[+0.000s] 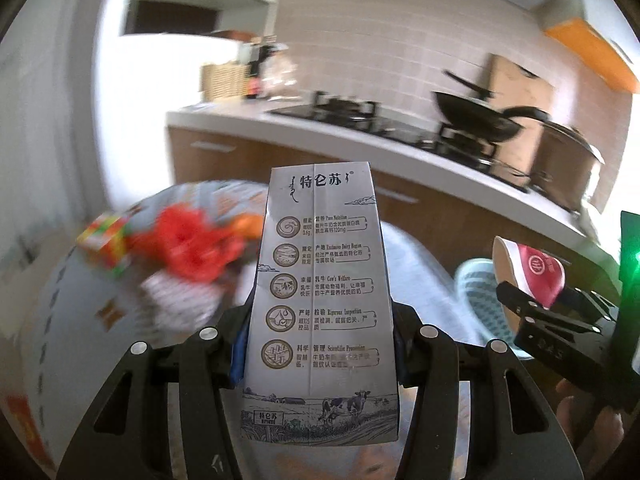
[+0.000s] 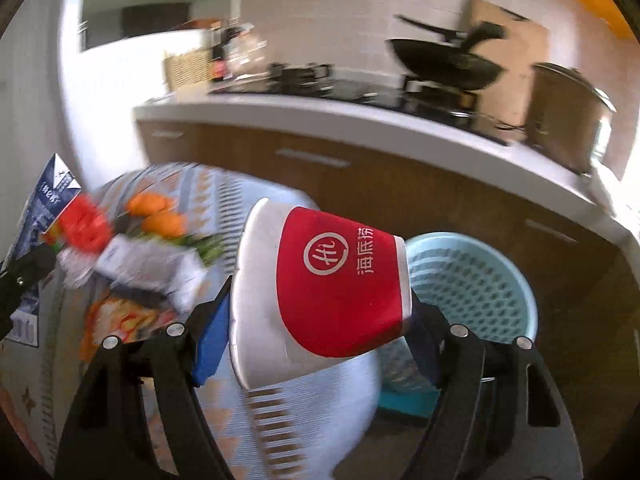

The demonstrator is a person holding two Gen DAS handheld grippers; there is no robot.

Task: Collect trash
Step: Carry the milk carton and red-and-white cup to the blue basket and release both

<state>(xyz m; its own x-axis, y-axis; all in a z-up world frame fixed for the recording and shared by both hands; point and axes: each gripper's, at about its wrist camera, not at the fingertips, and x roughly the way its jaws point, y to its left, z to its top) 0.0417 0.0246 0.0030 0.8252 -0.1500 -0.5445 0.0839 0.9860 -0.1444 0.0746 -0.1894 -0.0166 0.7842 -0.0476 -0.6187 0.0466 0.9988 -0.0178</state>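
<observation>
A: What does the left gripper (image 1: 318,344) hold?
B: It pinches a tall milk carton (image 1: 320,280), bottom middle of the frame.
A: And the right gripper (image 2: 316,328)?
B: It squeezes a red and white paper cup (image 2: 320,284), lying sideways mid-frame, beside the blue basket (image 2: 472,280).

The milk carton (image 1: 316,304) is pale grey-white with dark print, round brown icons and a cow sketch at the bottom. The paper cup (image 2: 320,284) is red with a white logo, white rim. The basket (image 2: 468,284) is light blue mesh, the tablecloth (image 2: 316,412) pale blue with orange geometric bits, the wok (image 2: 444,64) black.
</observation>
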